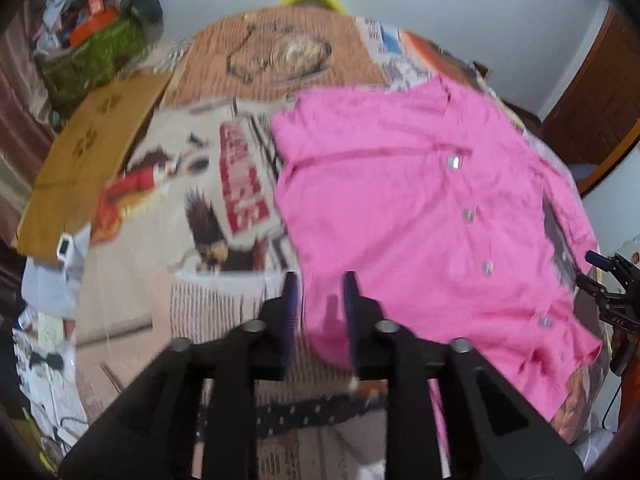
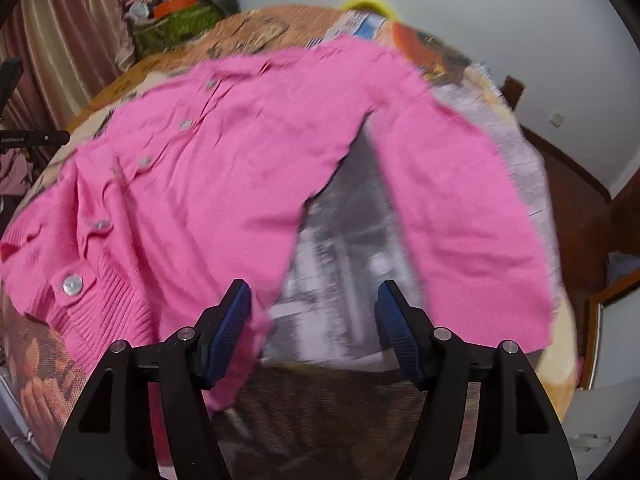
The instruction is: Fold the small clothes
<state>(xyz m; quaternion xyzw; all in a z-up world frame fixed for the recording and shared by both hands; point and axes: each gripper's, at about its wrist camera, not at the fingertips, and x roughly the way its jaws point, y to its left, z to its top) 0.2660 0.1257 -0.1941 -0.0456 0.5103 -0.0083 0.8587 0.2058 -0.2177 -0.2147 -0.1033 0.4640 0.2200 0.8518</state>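
A pink buttoned cardigan (image 1: 420, 216) lies flat, front up, on a table covered with newspapers (image 1: 180, 168). In the left wrist view one sleeve is folded across its chest. My left gripper (image 1: 320, 284) hovers over the cardigan's near left hem corner, jaws a little apart, nothing clearly held. In the right wrist view the cardigan (image 2: 224, 168) spreads left with its other sleeve (image 2: 460, 208) stretched out to the right. My right gripper (image 2: 314, 296) is open above the gap between body and sleeve, its left finger (image 2: 232, 320) next to the hem edge.
A brown cardboard sheet (image 1: 88, 160) lies at the table's left. A grey garment (image 1: 56, 276) sits at the left edge. A cluttered pile with a green bag (image 1: 96, 40) stands at the back left. A wooden door (image 1: 600, 100) is at the right. The right gripper's body (image 1: 612, 292) shows at the table's right edge.
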